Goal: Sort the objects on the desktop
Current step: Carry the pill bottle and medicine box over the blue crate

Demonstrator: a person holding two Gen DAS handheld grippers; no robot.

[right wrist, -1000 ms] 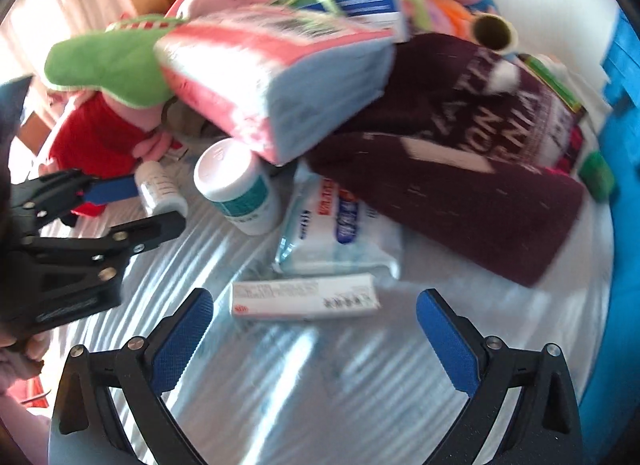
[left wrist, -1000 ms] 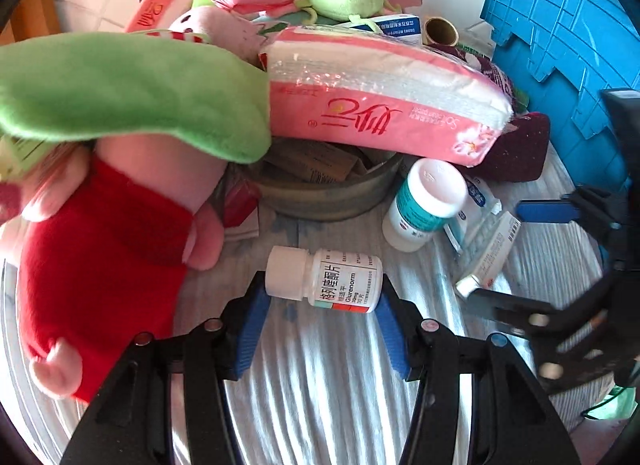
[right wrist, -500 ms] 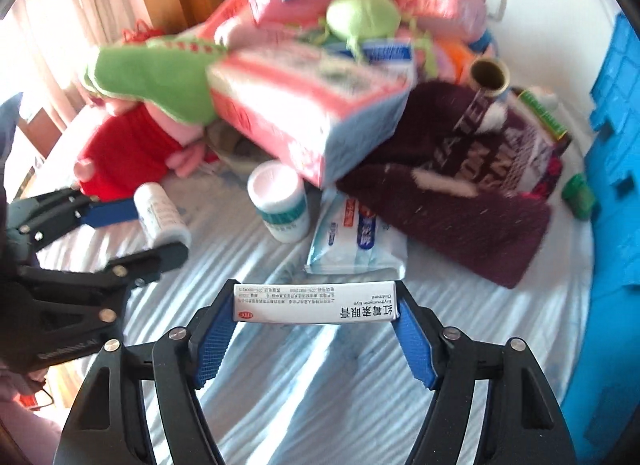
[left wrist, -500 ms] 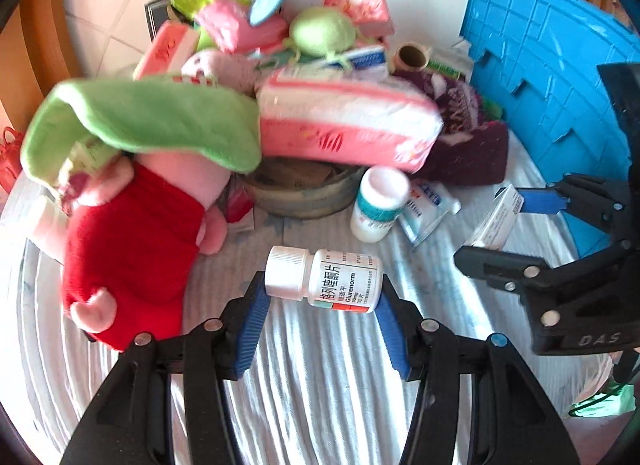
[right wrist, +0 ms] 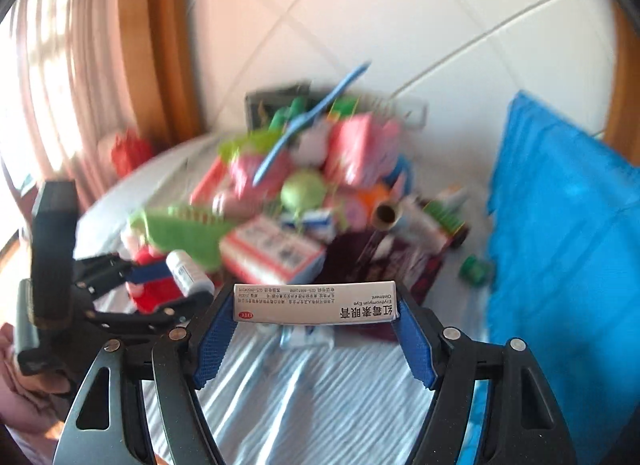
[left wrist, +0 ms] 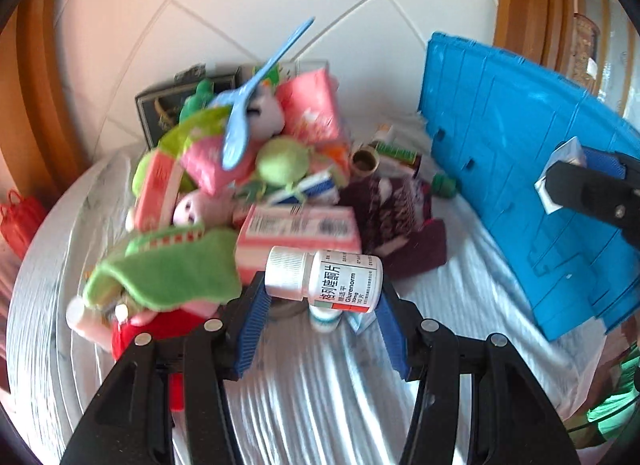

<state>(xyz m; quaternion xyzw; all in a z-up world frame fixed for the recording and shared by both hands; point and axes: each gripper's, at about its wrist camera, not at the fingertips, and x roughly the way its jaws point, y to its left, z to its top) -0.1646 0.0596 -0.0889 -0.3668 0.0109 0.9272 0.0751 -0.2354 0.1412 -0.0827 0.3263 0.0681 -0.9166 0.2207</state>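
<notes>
Now both grippers are up off the striped bench [left wrist: 320, 405] — left gripper [left wrist: 320, 301] clamps a white pill bottle [left wrist: 326, 279] sideways. Right gripper [right wrist: 316, 319], wide apart a second ago, grips a long ointment box [right wrist: 316, 302] by its ends, above the pile.

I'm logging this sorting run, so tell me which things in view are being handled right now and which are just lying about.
In hand:
- white pill bottle, clamped in the left gripper
- ointment box, clamped in the right gripper

Lying about:
- pink tissue pack
- green plush
- maroon knit cloth
- blue spoon
- blue crate
</notes>
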